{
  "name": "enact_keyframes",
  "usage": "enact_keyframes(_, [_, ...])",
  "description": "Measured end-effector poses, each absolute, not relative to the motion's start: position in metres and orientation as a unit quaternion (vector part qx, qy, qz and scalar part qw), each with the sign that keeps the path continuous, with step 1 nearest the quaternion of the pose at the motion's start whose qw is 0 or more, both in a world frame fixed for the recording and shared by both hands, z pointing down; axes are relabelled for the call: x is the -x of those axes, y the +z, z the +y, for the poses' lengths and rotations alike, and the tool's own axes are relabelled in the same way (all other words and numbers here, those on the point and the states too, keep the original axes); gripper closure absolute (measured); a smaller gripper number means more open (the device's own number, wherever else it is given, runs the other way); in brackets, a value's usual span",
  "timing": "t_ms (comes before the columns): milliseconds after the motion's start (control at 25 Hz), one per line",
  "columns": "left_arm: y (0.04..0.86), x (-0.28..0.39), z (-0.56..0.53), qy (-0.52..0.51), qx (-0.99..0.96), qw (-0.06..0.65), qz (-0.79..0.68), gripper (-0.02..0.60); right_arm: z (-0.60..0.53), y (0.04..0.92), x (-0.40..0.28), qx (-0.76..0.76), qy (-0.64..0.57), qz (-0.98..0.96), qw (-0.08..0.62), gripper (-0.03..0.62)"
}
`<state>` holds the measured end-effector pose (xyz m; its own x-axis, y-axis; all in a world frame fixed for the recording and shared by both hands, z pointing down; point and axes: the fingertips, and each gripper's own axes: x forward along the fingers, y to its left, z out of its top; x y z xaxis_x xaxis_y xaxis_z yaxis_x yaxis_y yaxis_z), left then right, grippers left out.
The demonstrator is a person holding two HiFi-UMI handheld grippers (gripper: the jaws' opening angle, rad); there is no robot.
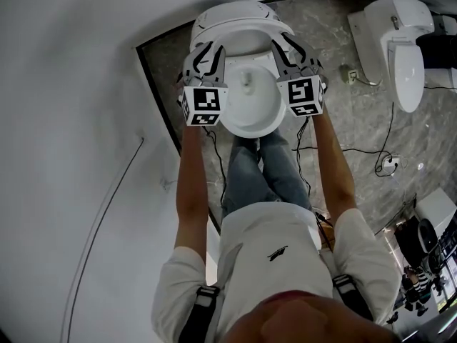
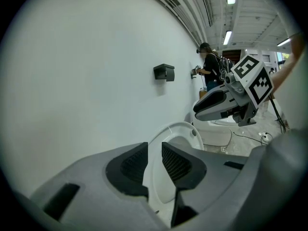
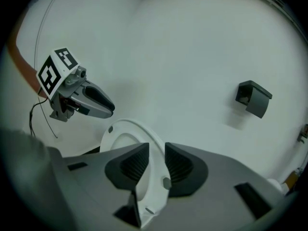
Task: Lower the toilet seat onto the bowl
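The white toilet seat (image 1: 241,28) stands raised and tilted over the bowl (image 1: 250,106). My left gripper (image 1: 208,48) is at the seat's left side and my right gripper (image 1: 284,41) at its right side. In the left gripper view the seat's rim (image 2: 180,129) runs between the dark ribbed pads (image 2: 130,165) of the left gripper (image 2: 155,150), with a slight gap showing. In the right gripper view the rim (image 3: 122,134), underside bumpers showing, passes between the jaws of the right gripper (image 3: 156,153), also loosely. Both grippers look open around the rim.
A white wall runs close along the toilet's left and back. A black wall fitting (image 2: 164,72) hangs on it. A second toilet (image 1: 400,41) stands at the right on the marbled floor, with cables (image 1: 385,163) across the floor. A person (image 2: 209,66) stands far behind.
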<state>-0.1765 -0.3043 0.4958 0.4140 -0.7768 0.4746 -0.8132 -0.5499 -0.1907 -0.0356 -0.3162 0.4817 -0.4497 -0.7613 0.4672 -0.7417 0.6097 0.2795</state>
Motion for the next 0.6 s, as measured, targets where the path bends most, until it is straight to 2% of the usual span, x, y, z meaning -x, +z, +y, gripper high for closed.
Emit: enact_keyframes(600, [0.526,0.185,-0.334,0.283,-0.834,0.057,-0.469,0.425,-0.349,0.511,0.045,-0.417,-0.025,-0.851,0.319,0.447])
